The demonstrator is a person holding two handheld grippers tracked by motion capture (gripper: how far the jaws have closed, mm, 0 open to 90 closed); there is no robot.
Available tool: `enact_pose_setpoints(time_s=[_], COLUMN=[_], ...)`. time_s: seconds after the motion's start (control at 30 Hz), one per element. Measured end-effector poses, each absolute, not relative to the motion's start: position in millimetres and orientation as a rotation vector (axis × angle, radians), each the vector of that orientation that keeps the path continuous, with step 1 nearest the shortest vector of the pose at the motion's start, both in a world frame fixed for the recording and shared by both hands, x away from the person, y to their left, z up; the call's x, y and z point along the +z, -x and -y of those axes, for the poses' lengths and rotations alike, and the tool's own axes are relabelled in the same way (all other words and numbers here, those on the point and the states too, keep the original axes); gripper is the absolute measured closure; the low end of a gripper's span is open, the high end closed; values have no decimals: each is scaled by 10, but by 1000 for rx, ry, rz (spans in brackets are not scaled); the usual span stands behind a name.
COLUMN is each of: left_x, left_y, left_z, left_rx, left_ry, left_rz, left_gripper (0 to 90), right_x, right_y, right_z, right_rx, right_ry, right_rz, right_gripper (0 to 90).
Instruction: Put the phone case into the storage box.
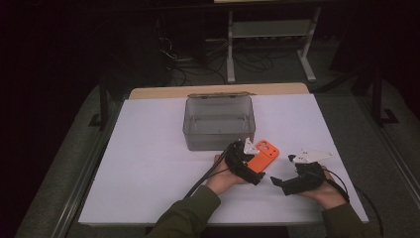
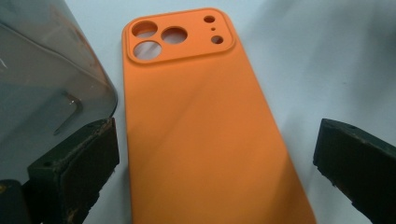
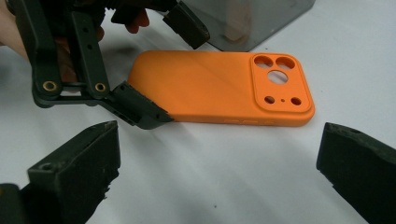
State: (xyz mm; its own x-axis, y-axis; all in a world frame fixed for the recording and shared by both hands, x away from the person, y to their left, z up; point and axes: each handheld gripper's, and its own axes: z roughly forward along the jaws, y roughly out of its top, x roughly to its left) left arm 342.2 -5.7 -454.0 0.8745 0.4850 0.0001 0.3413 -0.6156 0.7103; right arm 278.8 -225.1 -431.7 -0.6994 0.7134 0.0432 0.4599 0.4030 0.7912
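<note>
The left gripper (image 1: 250, 166) straddles the orange phone case (image 1: 264, 153) with fingers spread wide, gripping nothing. The right gripper (image 1: 281, 182) waits nearby, fingers wide apart, empty.

Clear grey plastic box (image 1: 219, 124), white table (image 1: 148, 163), metal shelf frame (image 1: 270, 29) behind

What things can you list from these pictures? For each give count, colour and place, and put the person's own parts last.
Phone case: one, orange, flat on the table, camera cut-outs up, just right of the box's front corner.
Box: one, clear grey, open, mid-table.
Table: one, white top.
Shelf rack: one, pale, on the floor behind.
Left gripper: one, black, jaws open either side of the case.
Right gripper: one, black, open, beside the case.
Hands: two, green sleeves.
</note>
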Motion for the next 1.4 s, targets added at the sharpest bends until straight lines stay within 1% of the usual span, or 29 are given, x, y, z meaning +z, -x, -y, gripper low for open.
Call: enact_pose_setpoints(time_s=[0.43,0.5,0.73,1.1,1.2,1.4], left_x=[-4587,-4591,-4588,-4592,-4589,-4587], left_y=[-3419,-3416,-3408,-3413,-3412,-3408], left_z=[87,88,91,63,56,54], left_rx=[267,266,271,259,262,263], left_ry=[-2306,-2310,-2311,-2300,-2294,-2293], left_rz=[-591,-586,-581,-600,-602,-607], left_gripper=[0,21,30,71,106,114], right_x=[-4327,-4326,-4324,-4326,-4326,-4327], right_y=[-2791,-2791,-2790,-2792,-2792,-2792], right_z=[2252,2250,2251,2254,2255,2251], right_rx=[1184,1187,1189,1192,1191,1193], right_ry=[-1018,-1018,-1021,-1023,-1024,-1023], right_rz=[-2365,-2365,-2363,-2362,-2362,-2363], right_gripper=[0,0,0,0,0,0])
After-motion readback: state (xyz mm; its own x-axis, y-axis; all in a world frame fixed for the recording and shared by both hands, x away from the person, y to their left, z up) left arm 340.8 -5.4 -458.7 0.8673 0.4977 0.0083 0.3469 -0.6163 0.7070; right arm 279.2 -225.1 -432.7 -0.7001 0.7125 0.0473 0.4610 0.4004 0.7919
